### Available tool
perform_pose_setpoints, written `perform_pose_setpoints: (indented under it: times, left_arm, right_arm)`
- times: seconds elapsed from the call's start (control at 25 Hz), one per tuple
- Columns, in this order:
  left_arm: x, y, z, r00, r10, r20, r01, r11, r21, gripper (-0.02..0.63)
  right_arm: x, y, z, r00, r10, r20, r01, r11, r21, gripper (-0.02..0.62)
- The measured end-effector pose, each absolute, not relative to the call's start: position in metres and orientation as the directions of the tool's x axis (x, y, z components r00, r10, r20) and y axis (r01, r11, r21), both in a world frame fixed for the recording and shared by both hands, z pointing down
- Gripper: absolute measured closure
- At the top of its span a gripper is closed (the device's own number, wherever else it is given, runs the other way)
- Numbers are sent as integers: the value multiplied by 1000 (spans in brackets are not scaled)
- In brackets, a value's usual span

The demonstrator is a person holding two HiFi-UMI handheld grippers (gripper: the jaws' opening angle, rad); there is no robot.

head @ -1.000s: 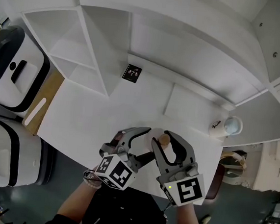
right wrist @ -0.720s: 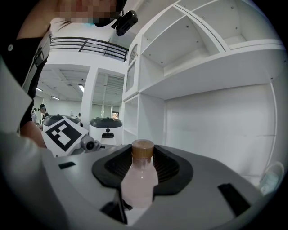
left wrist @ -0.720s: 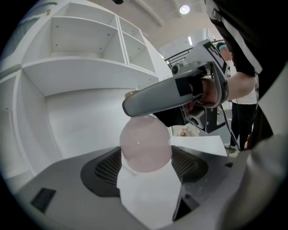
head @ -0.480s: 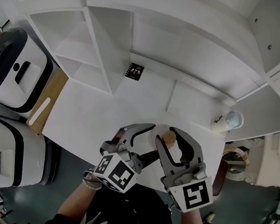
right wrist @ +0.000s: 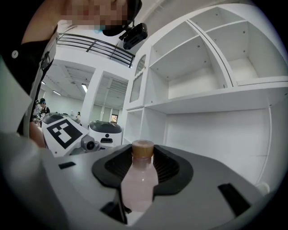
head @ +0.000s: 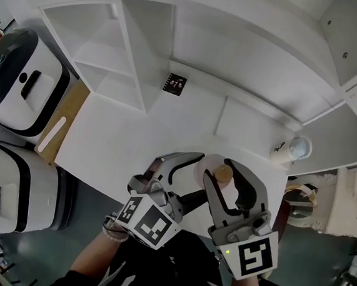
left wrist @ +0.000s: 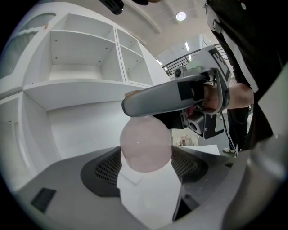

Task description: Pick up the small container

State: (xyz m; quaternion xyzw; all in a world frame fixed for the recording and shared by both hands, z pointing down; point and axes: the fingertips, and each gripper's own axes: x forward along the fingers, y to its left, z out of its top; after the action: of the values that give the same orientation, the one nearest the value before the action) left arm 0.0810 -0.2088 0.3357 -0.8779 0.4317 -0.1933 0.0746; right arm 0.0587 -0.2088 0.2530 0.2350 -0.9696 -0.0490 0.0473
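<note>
Overhead, in the head view: the bottle sits between the two grippers above the near edge of the table. Its brown cap lies inside the right gripper, and its pale body reaches toward the tips of the left gripper. The two tools meet at the bottle from opposite sides, the left from the person's left and the right from the near right. Whether the bottle is clear of the table cannot be told from this view.

Left gripper view: the bottle shows as a rounded, pale-pink mass with no cap visible. It fills the gap between the two dark ribbed pads, and both pads appear pressed to its flanks. One jaw of the right gripper crosses just above it.

Right gripper view: the bottle runs along the jaws, base toward the camera and cap toward the tips. The jaws are closed onto the body from both sides. The marker cube of the left gripper shows at far left.

Governing relation: the long axis of the bottle lies along the right jaws, while the left jaws pinch the body (apparently its lower, wider part). Both tools are therefore equally near. Judged from this, any lift should go along a line both grips can share.
</note>
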Motion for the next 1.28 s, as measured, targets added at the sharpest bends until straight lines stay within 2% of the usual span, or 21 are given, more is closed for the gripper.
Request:
perform_pose_setpoints:
  times: [1.28]
  left_arm:
    - [75, -185, 331, 556, -787, 267, -727, -616, -302, 259]
  right_arm:
    - [53, -183, 251, -885, -453, 105, -440, 889, 130, 448]
